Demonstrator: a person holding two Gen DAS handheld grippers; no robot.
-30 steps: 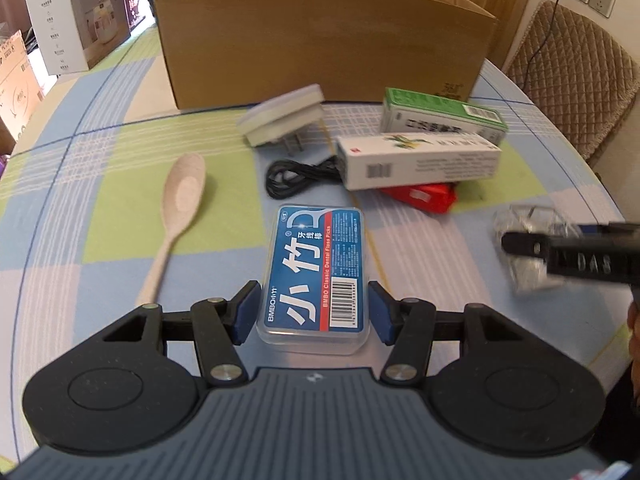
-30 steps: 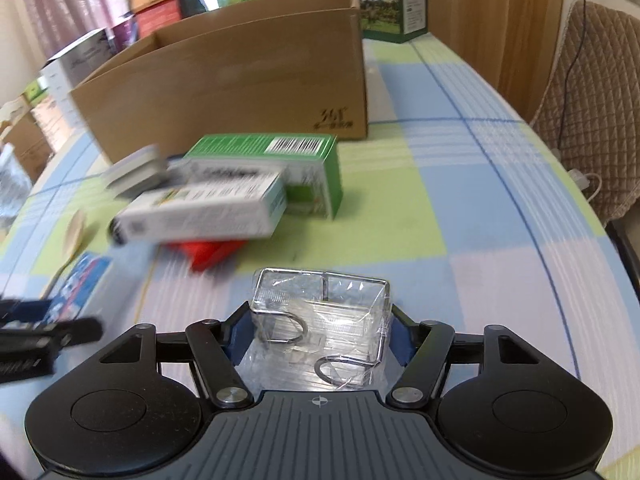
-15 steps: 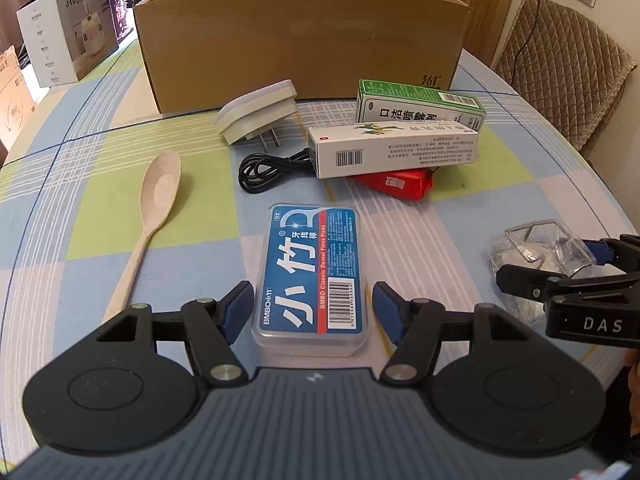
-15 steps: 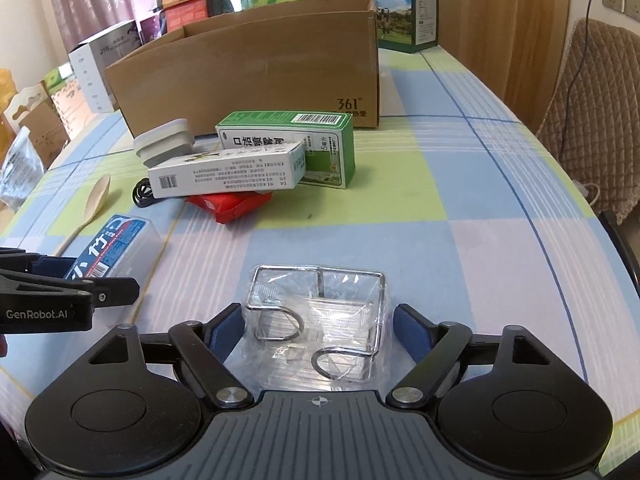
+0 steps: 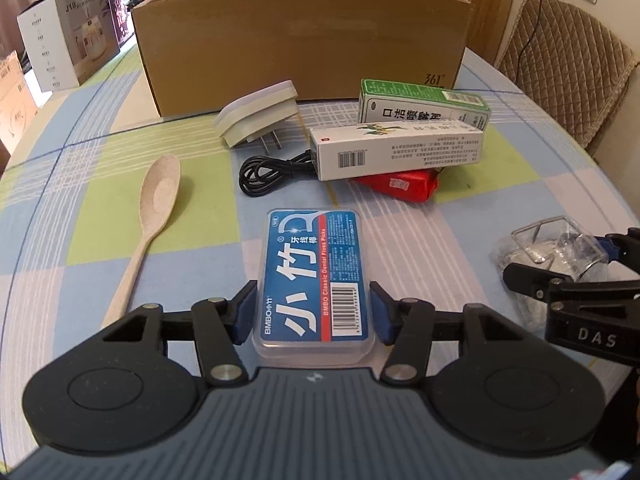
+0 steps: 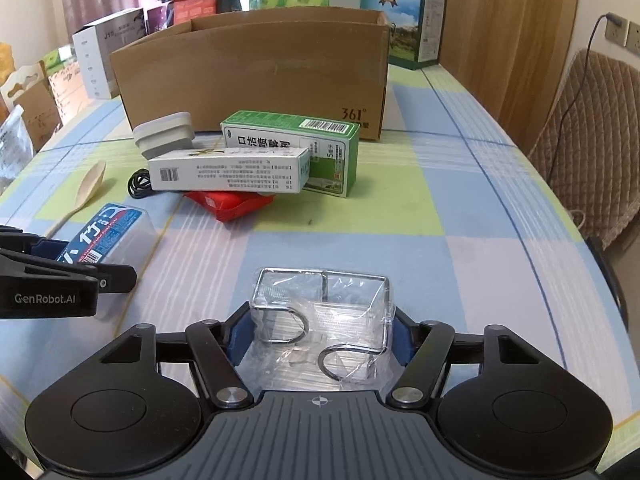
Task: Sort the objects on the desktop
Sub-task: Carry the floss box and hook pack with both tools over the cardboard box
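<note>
A clear case of dental floss picks with a blue label (image 5: pixel 314 276) lies flat on the checked tablecloth. My left gripper (image 5: pixel 312 310) is shut on it, blue pads against its long sides near the close end. A wire rack wrapped in clear plastic (image 6: pixel 324 320) sits between the pads of my right gripper (image 6: pixel 320 332), which is shut on it. Both items rest on the table. From the left wrist, the rack (image 5: pixel 552 252) shows at the far right.
An open cardboard box (image 5: pixel 304 36) stands at the back. In front of it lie a white plug adapter (image 5: pixel 256 118), a black cable (image 5: pixel 268 172), a white carton (image 5: pixel 400 148), a green carton (image 5: pixel 424 104) and a red packet (image 5: pixel 400 182). A beige spoon (image 5: pixel 152 208) lies left. A quilted chair (image 5: pixel 568 68) stands right.
Both grippers have slid forward around their items and narrowed until the pads touch the floss case and the wrapped rack. Nothing else on the table has shifted.
</note>
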